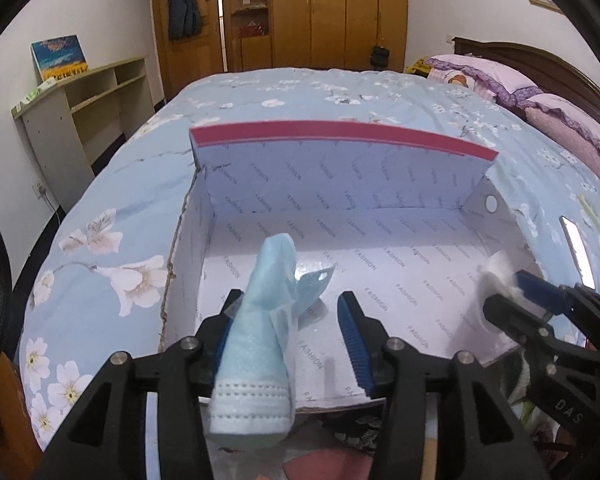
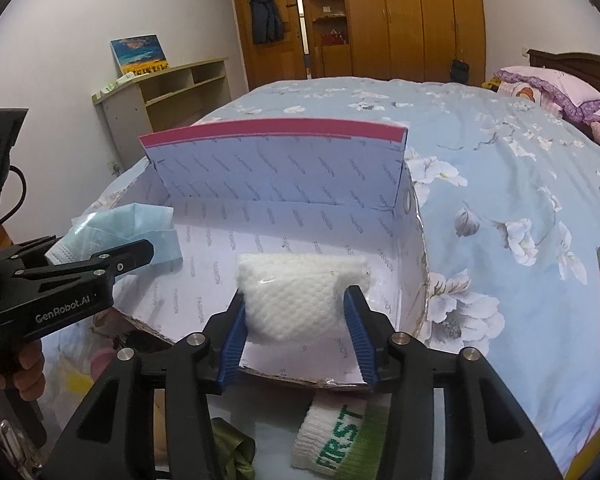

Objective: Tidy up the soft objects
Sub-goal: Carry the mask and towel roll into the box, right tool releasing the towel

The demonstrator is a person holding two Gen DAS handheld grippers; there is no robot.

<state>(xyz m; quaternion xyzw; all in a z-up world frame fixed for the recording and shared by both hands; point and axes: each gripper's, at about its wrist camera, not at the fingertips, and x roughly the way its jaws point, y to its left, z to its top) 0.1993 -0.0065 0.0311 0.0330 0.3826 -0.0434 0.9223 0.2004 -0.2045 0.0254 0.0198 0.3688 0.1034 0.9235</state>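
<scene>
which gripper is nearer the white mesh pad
Right. The right gripper has the white mesh pad between its fingers over the box; the left gripper is off to its left, around the blue face mask.

Right gripper (image 2: 296,322), centre, its fingers (image 2: 232,344) parted around a white mesh pad (image 2: 296,296) over an open cardboard box (image 2: 416,280) on the floral bed (image 2: 500,168). At nine o'clock, the left gripper (image 2: 112,256) with a blue face mask (image 2: 120,228).
</scene>
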